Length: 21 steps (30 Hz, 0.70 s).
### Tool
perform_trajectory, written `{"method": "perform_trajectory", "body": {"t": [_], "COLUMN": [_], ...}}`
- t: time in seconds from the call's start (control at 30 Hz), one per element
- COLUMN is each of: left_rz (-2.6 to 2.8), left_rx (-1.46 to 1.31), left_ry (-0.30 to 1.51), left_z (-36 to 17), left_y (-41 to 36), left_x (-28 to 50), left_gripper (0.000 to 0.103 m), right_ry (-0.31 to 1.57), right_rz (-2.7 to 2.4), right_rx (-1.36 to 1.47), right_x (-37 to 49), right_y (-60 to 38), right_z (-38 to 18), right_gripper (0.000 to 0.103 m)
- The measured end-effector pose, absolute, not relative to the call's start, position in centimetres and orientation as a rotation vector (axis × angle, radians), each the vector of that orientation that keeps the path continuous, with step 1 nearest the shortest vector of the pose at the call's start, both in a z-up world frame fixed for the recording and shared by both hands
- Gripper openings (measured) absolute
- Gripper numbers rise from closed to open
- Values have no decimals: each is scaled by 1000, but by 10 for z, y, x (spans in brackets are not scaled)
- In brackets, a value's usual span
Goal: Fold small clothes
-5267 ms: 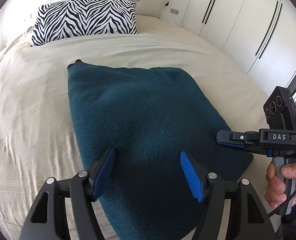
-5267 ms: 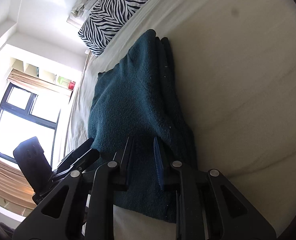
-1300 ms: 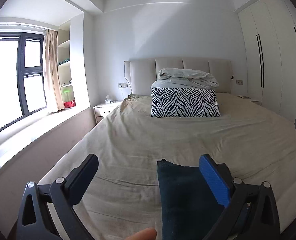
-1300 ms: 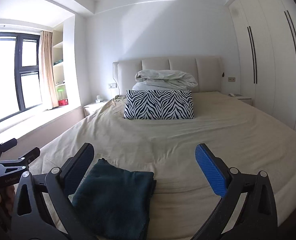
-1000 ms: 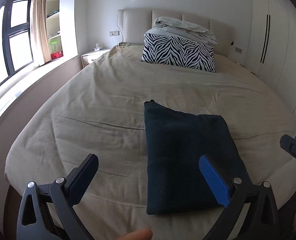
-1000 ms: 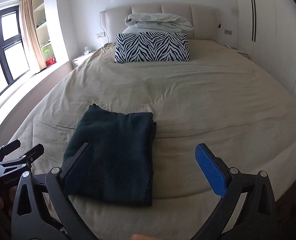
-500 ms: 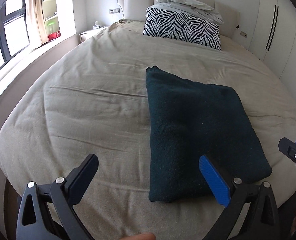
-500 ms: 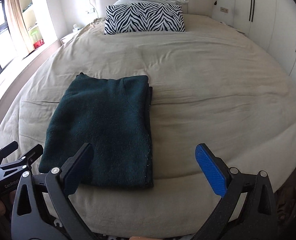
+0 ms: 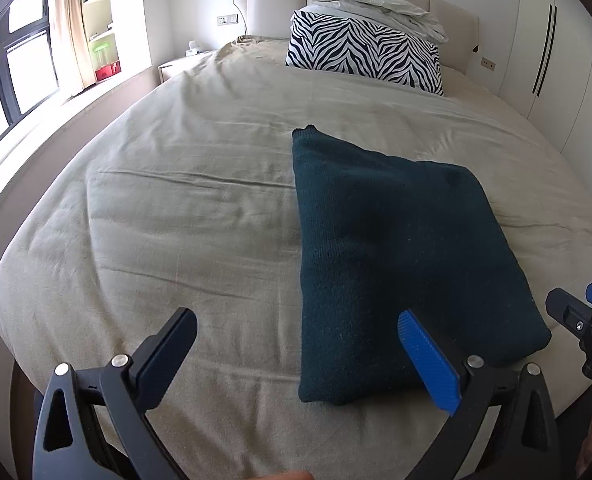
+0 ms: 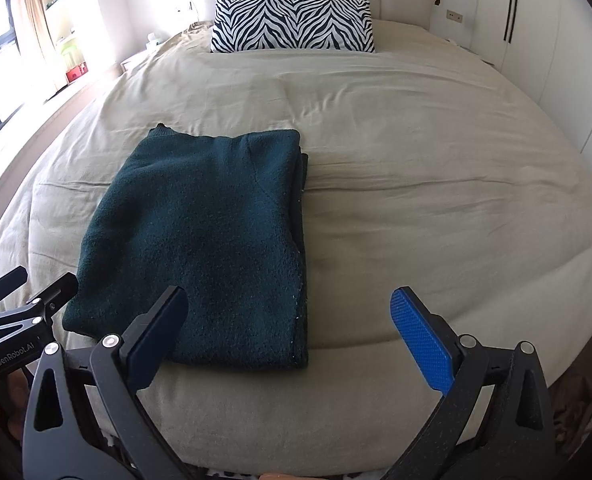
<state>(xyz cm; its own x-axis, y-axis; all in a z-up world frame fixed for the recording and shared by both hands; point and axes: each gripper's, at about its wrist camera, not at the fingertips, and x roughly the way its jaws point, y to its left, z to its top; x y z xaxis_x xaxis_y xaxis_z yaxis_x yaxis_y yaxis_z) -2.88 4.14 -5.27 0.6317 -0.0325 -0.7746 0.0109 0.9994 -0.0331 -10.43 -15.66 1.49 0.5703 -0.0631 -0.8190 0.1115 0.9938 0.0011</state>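
A dark teal knit garment [image 9: 391,256] lies folded into a neat rectangle on the beige bed sheet [image 9: 184,208]; it also shows in the right wrist view [image 10: 204,240]. My left gripper [image 9: 296,360] is open and empty, held above the bed's near edge, its right finger over the garment's near left corner. My right gripper [image 10: 288,340] is open and empty, above the garment's near right corner. Each gripper's tip shows in the other's view: the right gripper [image 9: 575,320], the left gripper [image 10: 20,304].
A zebra-print pillow [image 9: 363,56] and a rumpled white duvet [image 9: 375,0] sit at the headboard. White wardrobes [image 9: 555,64] stand on the right, a window [image 9: 16,60] and a nightstand [image 9: 176,68] on the left.
Both grippers let go of the garment and drew back, looked up at the room, then tilted down and moved closer over the folded garment. Both jaws stay wide open.
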Motion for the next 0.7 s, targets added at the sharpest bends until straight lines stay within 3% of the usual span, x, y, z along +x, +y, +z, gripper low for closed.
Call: {"method": "perform_trajectory", "body": {"t": [0.7], "left_rz": [-25], "left_rx": [-23], "left_ry": [890], "left_z": [-53], "left_y": [43], "left_x": [-29], "left_gripper": [103], "right_ry": [975], "right_rz": [-105], "right_rx": [73], "right_x": [-102], "right_y": [-153], "right_z": [10], "right_gripper": [103]}}
